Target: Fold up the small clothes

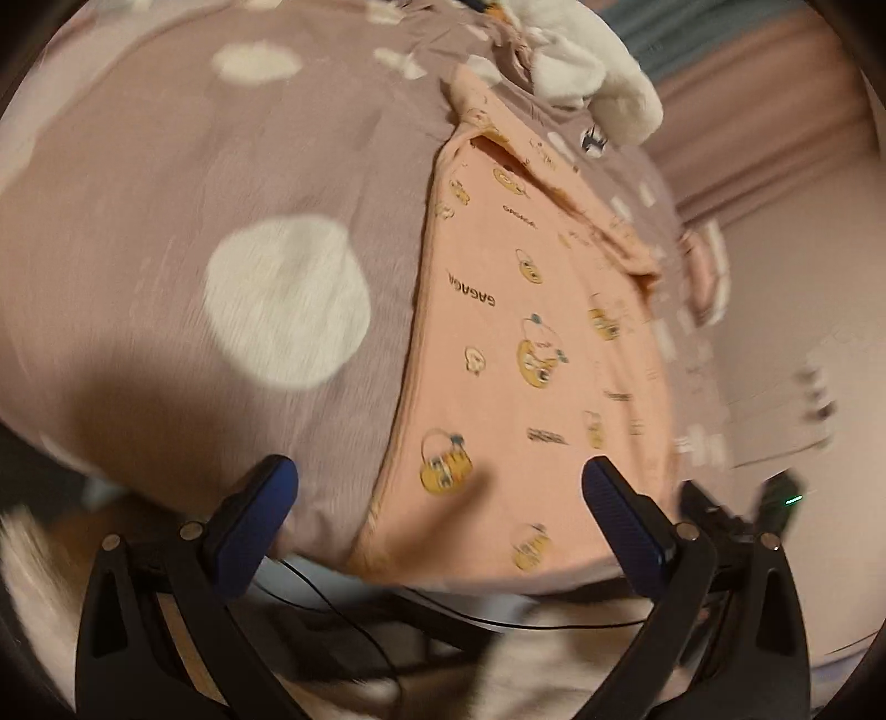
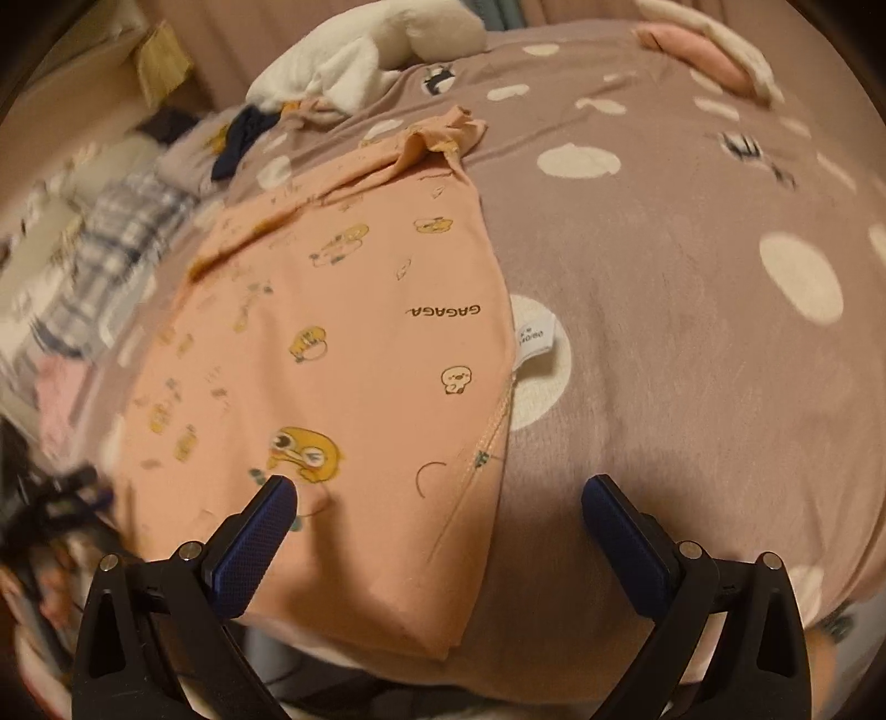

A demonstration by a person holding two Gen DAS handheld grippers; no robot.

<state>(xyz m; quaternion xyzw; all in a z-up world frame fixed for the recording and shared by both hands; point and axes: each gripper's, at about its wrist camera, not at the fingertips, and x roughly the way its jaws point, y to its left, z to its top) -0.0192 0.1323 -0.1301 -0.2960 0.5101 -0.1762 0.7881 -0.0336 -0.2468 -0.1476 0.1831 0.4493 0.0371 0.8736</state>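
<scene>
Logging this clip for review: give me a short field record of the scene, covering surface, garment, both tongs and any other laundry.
surface: mauve bedspread with white dots
garment: peach cotton garment printed with yellow ducks, lying flat, partly folded, on the bedspread
label: white care tag sticking out at the garment's edge
left tongs: open, empty, above the garment's near edge
right tongs: open, empty, straddling the garment's side edge
other laundry: white fluffy items at the far end; blue-and-white plaid cloth to one side
blur: strong at the edges

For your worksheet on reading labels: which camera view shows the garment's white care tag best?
The right wrist view: the white care tag sticks out from the peach garment edge. The left wrist view shows none.
</scene>
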